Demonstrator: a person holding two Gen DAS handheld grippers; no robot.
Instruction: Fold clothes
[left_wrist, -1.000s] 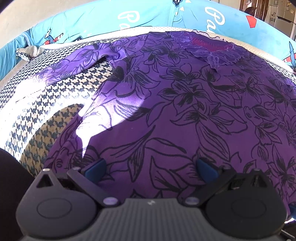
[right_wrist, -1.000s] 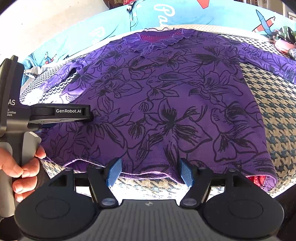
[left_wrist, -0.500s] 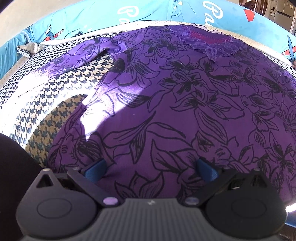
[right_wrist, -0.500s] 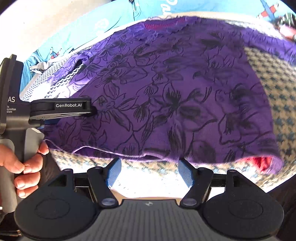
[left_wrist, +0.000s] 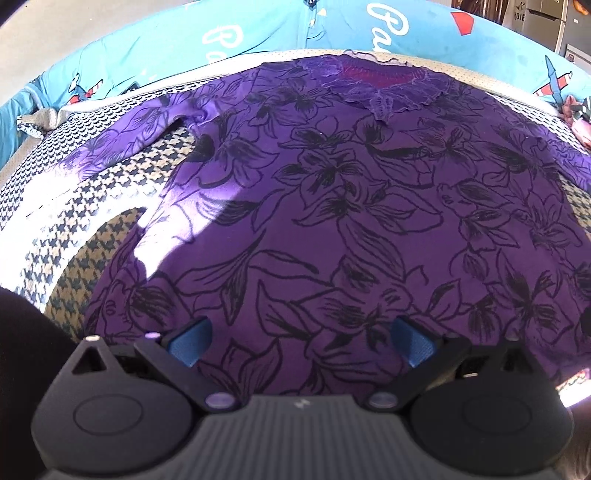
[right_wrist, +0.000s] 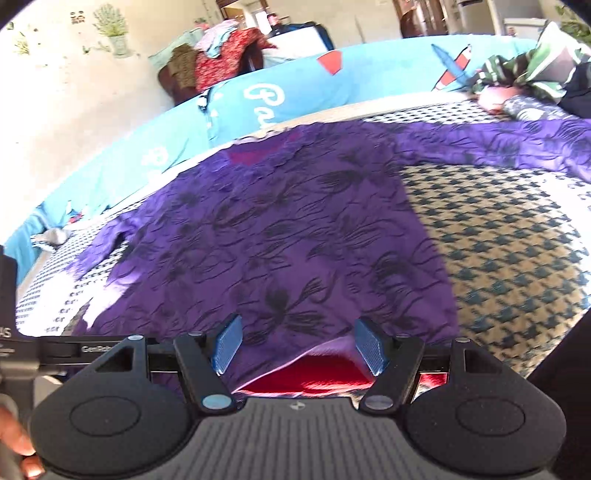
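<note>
Grippers — left gripper (left_wrist: 301, 341), right gripper (right_wrist: 297, 345) — both agape; one purple blouse (left_wrist: 351, 221).

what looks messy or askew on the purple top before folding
The purple floral top lies mostly flat on the houndstooth bedcover, but its near hem gapes open, baring the red lining, and the sleeve on the picture's left is bunched at the armpit.

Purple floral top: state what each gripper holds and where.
Nothing is held. The left gripper and right gripper stand open over the purple floral top near its hem.
</note>
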